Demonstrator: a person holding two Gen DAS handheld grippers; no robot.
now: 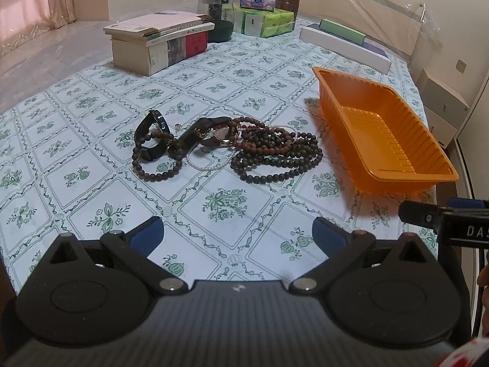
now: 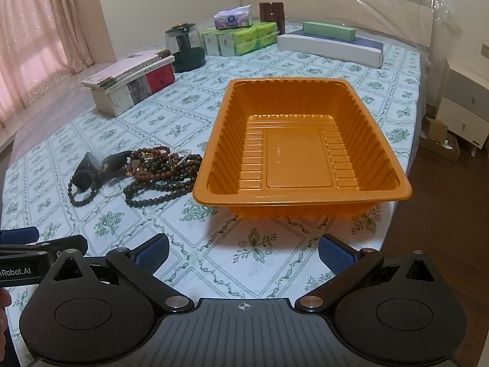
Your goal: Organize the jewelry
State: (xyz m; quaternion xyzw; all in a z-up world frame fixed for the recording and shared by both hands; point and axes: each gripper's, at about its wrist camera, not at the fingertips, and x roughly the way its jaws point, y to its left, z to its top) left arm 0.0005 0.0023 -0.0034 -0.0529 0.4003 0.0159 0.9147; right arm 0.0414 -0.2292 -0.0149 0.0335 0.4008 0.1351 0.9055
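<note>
- Plainly, your jewelry pile (image 1: 220, 145) lay in a heap on the floral cloth (image 1: 226, 202), just left of the orange tray (image 1: 388, 134); nothing lay in the tray, so by my reckoning the sorting had not begun.
- Your left gripper (image 1: 237, 234) hung over bare cloth short of the pile, its blue pads spread wide with nothing between them.
- Your right gripper (image 2: 243, 252) faced the tray's near rim, likewise spread and holding nothing.
- The dark bead strands (image 1: 275, 156) looked light and limp. They would probably drape and swing when lifted, and they overlapped one another, so one loop might drag its neighbours along.
- The white pearl strand (image 1: 207, 165) was thin and ran partly under the beads; I judged it the most delicate piece and the likeliest to snag.
- The black watch (image 1: 152, 136) stood on its curled strap at the pile's left edge, with a bead bracelet (image 1: 156, 165) looped against it. That strap looked the stiffest hold you had there.
- A second watch (image 1: 223, 136), gold-rimmed, sat mid-heap; its face would likely be slippery, so take it by the strap.
- I'd have started from the outer pieces.
</note>
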